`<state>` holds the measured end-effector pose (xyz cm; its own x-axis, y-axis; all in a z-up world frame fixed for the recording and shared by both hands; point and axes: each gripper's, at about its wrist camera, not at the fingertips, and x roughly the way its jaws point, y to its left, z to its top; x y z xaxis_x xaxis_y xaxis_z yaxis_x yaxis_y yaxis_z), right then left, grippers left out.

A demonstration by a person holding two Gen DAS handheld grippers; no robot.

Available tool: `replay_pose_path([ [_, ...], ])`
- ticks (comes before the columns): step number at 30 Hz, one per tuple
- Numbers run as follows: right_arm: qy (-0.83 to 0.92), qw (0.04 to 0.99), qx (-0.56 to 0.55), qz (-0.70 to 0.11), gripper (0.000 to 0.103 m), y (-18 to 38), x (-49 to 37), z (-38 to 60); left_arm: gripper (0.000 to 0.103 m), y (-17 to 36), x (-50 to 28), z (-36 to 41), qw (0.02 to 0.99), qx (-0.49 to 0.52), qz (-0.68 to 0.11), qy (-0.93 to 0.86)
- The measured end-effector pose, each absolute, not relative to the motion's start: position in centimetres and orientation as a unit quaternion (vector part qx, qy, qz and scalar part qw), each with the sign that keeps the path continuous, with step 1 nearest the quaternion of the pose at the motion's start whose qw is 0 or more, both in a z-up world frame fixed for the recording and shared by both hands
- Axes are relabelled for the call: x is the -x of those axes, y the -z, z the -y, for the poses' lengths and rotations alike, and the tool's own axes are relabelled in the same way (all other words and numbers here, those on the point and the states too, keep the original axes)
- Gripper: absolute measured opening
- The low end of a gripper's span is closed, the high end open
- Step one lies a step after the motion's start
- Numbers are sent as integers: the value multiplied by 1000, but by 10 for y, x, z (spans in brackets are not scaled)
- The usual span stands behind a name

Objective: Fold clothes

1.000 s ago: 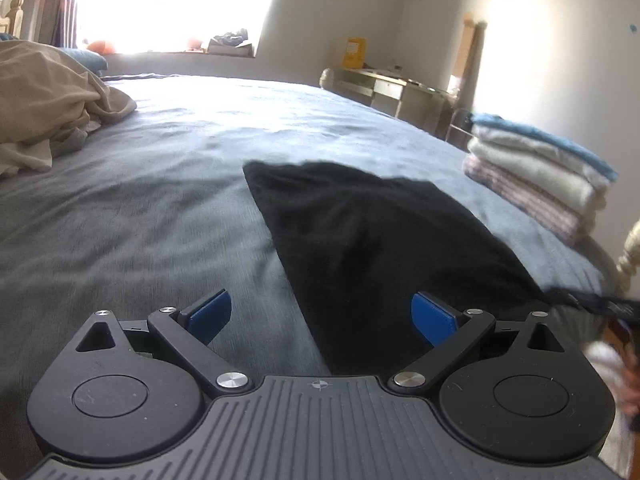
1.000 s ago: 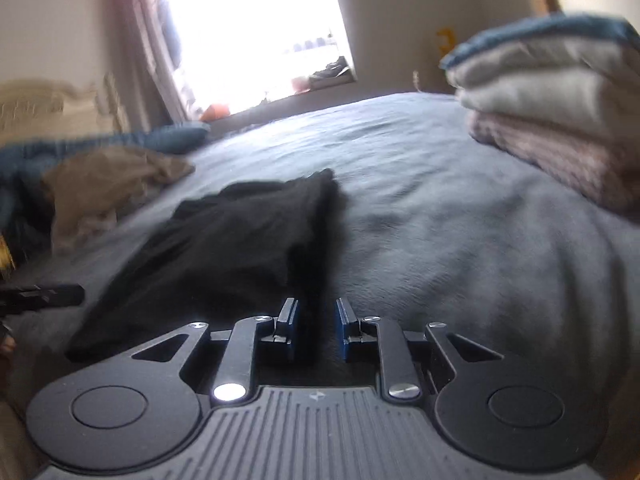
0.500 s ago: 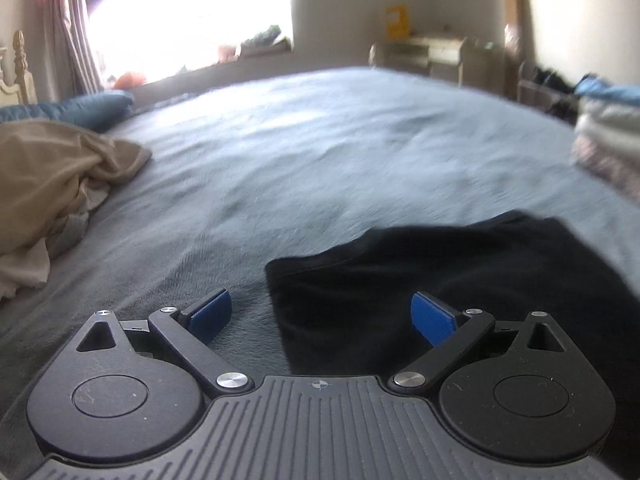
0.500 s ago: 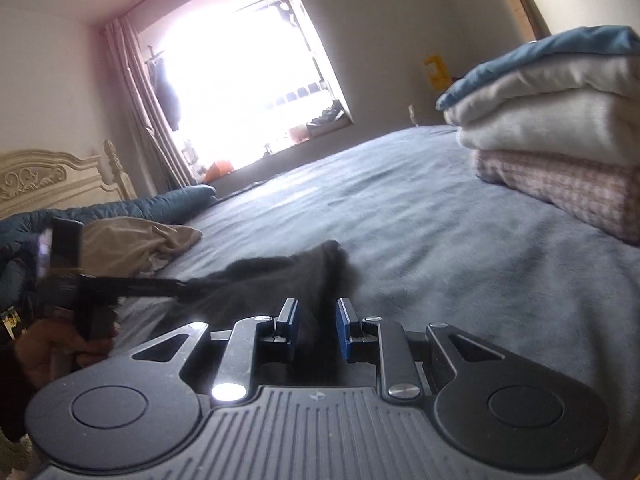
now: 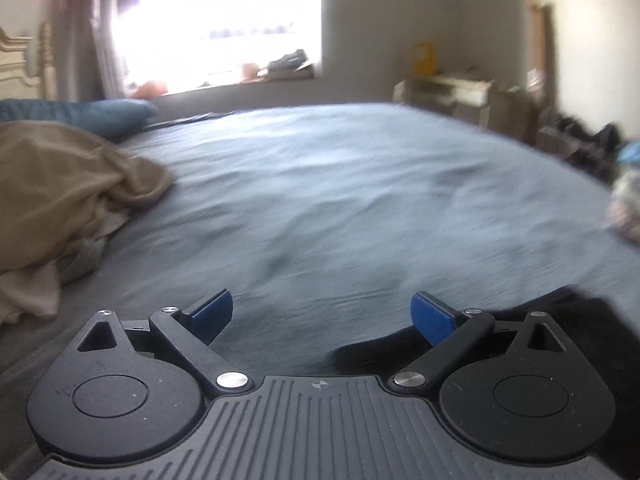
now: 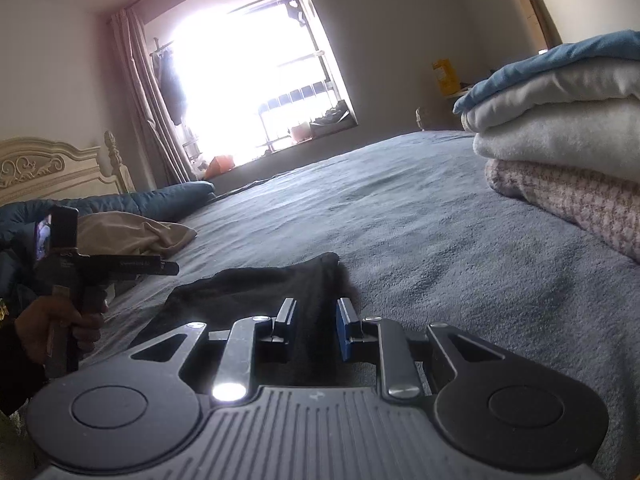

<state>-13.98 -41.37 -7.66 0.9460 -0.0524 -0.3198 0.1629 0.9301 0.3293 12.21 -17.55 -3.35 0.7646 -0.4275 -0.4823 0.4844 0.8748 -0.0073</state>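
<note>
Two grippers work my bed: the right gripper (image 6: 316,328) pinches the flat black cloth garment (image 6: 248,296) near the grey-blue bedspread's (image 5: 340,200) near edge, the left gripper (image 5: 322,312) gaping empty. Mid-fold, I judge; next needs a second corner.

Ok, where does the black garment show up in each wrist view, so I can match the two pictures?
Left wrist: black garment at the lower right, partly behind the left hand-held gripper, whose jaws are wide apart.
Right wrist: it lies bottom centre on the bed, running into the right hand-held gripper, which is closed on its edge.
Shared landmark: the tan crumpled cloth at left.
</note>
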Motion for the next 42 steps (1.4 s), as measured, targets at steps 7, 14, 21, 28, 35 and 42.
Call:
replay_pose_path([
  [7, 3, 978, -131, -160, 23, 58, 91, 412, 91, 36, -95, 230, 882, -56, -282, 373],
  [14, 0, 965, -165, -202, 23, 77, 46, 432, 85, 75, -126, 250, 868, -67, -336, 360],
  [21, 10, 952, -231, -201, 23, 91, 52, 453, 88, 50, -137, 209, 897, -24, -322, 302],
  [28, 15, 944, -254, -211, 26, 99, 51, 460, 92, 30, -91, 161, 907, -7, -320, 275],
  [35, 10, 955, -232, -185, 29, 81, 65, 449, 92, 39, -44, 138, 905, 0, -347, 247],
  [42, -35, 966, -151, -209, 29, 53, 75, 401, 92, 55, -9, 156, 896, -14, -365, 254],
])
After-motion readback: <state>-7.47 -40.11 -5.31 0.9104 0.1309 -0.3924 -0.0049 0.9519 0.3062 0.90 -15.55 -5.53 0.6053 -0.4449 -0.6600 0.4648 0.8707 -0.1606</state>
